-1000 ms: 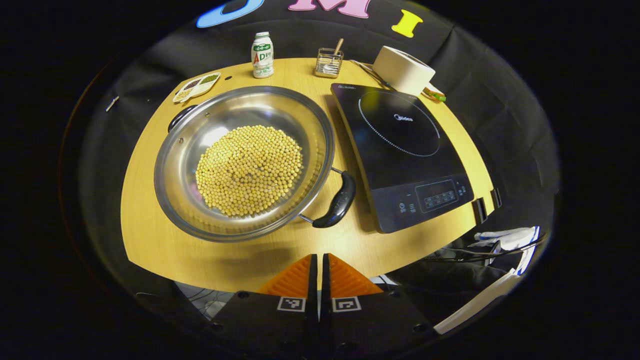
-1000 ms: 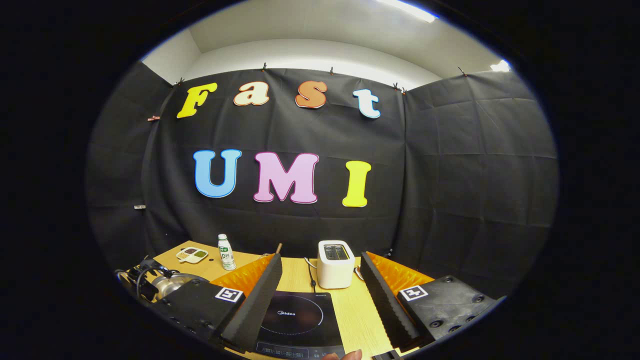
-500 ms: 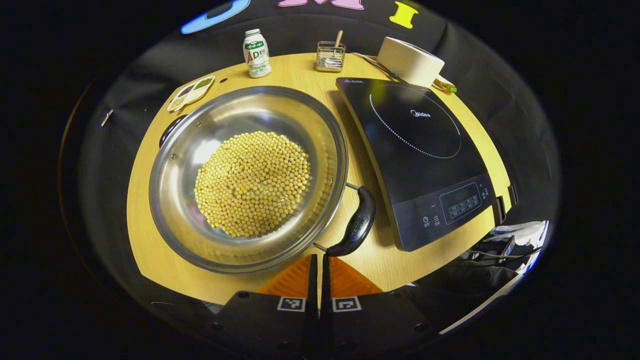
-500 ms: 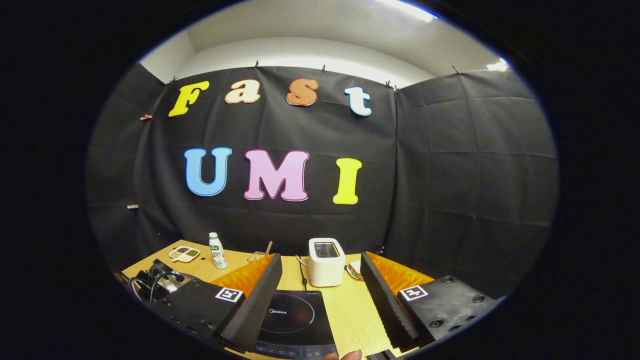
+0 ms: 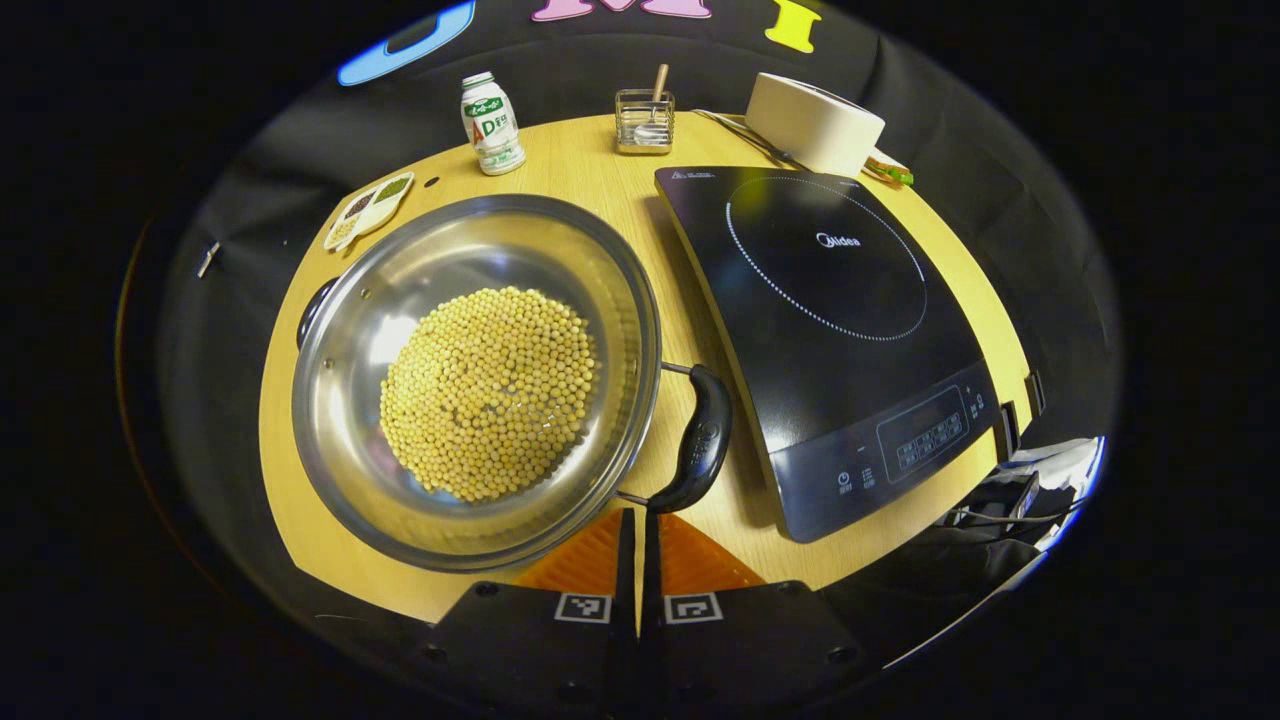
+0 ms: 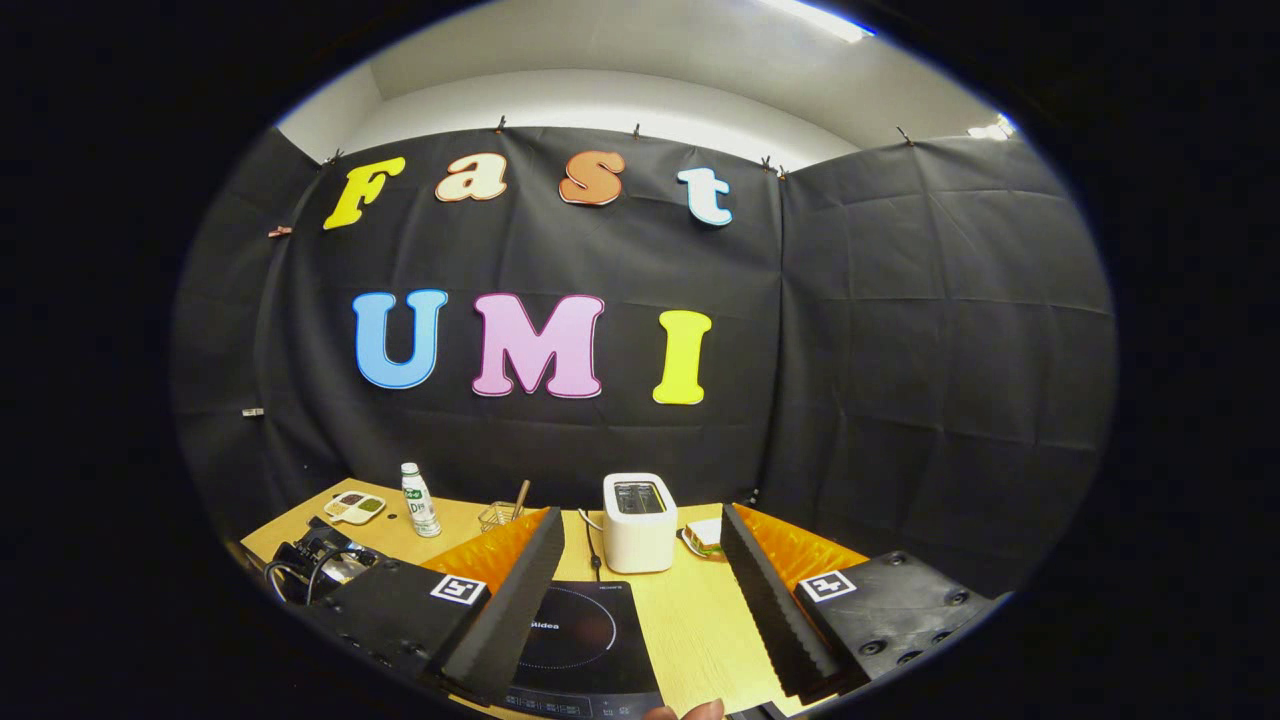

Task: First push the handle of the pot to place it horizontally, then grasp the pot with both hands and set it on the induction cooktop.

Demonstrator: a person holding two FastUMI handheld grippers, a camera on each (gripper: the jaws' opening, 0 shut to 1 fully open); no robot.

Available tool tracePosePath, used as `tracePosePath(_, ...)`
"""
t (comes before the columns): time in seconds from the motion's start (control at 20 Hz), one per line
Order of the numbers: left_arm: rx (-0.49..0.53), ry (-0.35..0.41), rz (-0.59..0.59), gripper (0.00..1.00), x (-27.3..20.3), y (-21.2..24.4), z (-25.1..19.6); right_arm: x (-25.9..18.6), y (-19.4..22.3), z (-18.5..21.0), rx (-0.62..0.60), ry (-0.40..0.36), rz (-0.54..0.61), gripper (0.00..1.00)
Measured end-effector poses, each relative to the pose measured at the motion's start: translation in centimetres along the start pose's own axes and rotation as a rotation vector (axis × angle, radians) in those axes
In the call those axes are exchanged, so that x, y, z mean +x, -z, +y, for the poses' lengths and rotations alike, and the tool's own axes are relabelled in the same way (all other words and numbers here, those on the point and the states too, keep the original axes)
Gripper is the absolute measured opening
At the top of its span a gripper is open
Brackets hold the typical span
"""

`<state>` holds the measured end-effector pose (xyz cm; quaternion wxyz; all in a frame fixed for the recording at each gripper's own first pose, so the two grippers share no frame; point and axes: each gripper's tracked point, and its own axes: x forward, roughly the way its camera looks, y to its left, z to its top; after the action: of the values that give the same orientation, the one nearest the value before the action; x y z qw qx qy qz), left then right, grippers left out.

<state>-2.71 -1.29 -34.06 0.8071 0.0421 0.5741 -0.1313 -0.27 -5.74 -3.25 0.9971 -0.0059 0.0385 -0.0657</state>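
Observation:
In the left gripper view a wide steel pot [image 5: 340, 300] holding soybeans [image 5: 485, 390] sits on the wooden table, left of the black induction cooktop [image 5: 830, 320]. Its near black handle [image 5: 700, 440] points toward the cooktop's front corner. The far handle [image 5: 310, 310] peeks out at the left rim. My left gripper [image 5: 637, 515] is shut, and its tips sit at the lower end of the near handle. In the right gripper view my right gripper [image 6: 642, 515] is open and held above the cooktop [image 6: 575, 640], with nothing between its fingers.
Along the back of the table stand a small bottle [image 5: 490, 125], a divided seasoning dish [image 5: 368, 208], a wire holder [image 5: 645, 120] and a white toaster [image 5: 815, 120]. The table edge runs just under my left gripper. The other gripper [image 6: 310, 565] shows at the lower left of the right gripper view.
My left gripper has moved forward to the pot's near handle. The pot has turned a little, its far handle swinging leftward. The right gripper stays open and has barely shifted.

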Motion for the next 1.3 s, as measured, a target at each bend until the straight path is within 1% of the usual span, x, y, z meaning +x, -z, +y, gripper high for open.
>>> tracePosePath(0.3,-0.014,-0.018,-0.029,0.05,1.4,-3.2,-0.5,1.3,0.3,-0.4,-0.004,0.010,0.005,0.98)
tracePosePath(0.6,0.013,-0.055,-0.051,0.05,2.8,-6.6,-0.7,2.9,0.7,-1.0,-0.009,0.030,0.012,0.98)
tracePosePath(0.85,0.009,-0.070,-0.059,0.05,3.8,-9.1,-0.3,4.1,0.9,-1.3,-0.013,0.047,0.016,0.98)
tracePosePath(1.1,0.000,-0.078,-0.071,0.05,4.0,-9.8,-0.4,4.5,1.2,-1.2,-0.027,0.053,0.016,0.98)
tracePosePath(1.3,-0.031,-0.073,-0.134,0.05,2.5,-9.8,-0.4,4.8,1.4,-0.9,-0.024,0.052,0.024,0.98)
